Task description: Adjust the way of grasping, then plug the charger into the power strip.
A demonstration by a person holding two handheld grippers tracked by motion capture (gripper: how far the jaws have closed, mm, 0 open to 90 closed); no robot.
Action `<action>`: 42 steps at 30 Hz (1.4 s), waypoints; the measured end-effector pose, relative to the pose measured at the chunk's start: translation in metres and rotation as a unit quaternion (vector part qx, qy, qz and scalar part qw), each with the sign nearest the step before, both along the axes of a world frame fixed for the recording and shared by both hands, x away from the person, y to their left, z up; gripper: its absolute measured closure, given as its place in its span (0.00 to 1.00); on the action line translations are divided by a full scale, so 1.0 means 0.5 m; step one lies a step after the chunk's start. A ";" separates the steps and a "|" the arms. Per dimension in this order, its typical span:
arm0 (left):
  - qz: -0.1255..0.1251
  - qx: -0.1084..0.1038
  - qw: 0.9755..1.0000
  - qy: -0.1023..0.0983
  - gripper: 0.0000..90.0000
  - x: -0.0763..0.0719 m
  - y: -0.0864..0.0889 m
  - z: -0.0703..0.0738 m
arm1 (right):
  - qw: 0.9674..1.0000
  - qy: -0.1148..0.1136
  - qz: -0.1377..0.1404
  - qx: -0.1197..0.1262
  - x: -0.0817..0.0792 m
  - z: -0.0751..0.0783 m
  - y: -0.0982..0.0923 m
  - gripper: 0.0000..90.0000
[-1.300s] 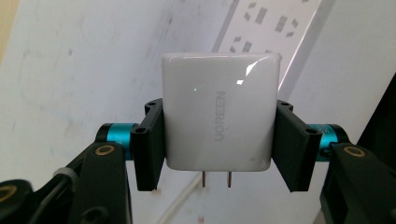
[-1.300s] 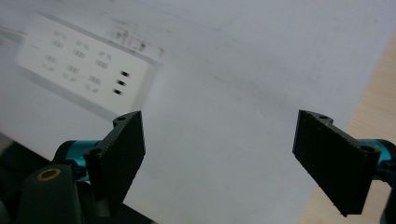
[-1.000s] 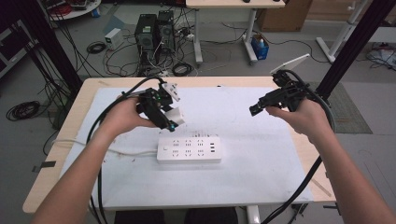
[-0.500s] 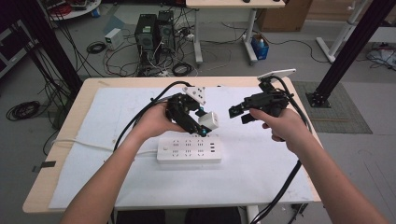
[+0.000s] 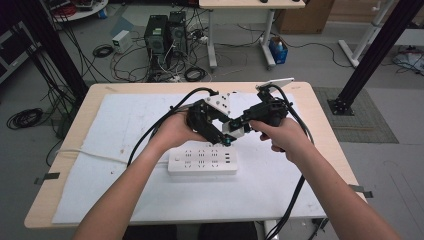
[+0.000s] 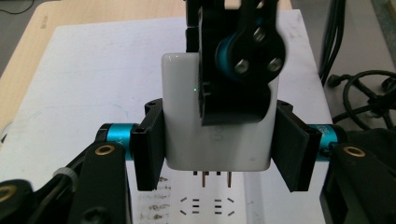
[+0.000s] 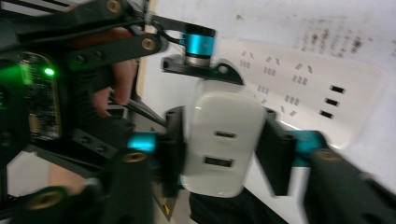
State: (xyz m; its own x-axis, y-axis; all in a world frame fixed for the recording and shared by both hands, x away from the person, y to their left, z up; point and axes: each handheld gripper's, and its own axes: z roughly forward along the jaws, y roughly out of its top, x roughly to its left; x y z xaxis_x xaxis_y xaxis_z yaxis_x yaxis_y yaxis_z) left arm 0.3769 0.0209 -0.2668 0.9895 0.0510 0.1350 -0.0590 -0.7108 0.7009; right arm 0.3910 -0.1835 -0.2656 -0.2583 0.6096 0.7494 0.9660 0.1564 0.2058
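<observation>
Now the smooth white boxy plastic charger [image 6: 187, 126] hangs above the white power strip [image 5: 202, 160], clamped flat-sided in the left gripper [image 6: 219, 151], the right gripper [image 7: 224, 149] seemingly closing on it too, a light, rigid, slippery block best pinched across its broad faces.

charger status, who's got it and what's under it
Left gripper clamped on white charger, prongs down. Right gripper straddling its port end, right jaw apart. Held above power strip; nothing between.
</observation>
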 end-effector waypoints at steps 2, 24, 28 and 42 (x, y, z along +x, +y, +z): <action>0.001 0.005 1.000 -0.011 0.47 -0.002 0.000 0.001 | 1.000 0.006 -0.004 0.010 0.003 -0.005 -0.002 0.69; 0.274 0.305 0.908 0.087 0.27 0.012 0.286 0.001 | 0.884 -0.230 0.199 -0.356 0.016 0.097 0.033 0.69; 0.295 0.298 0.904 0.090 0.27 0.009 0.318 0.005 | 0.868 -0.239 0.247 -0.359 0.016 0.095 0.045 0.69; 0.288 0.291 0.909 0.072 0.27 -0.018 0.328 0.001 | 0.776 -0.283 0.432 -0.363 0.015 -0.012 0.196 0.69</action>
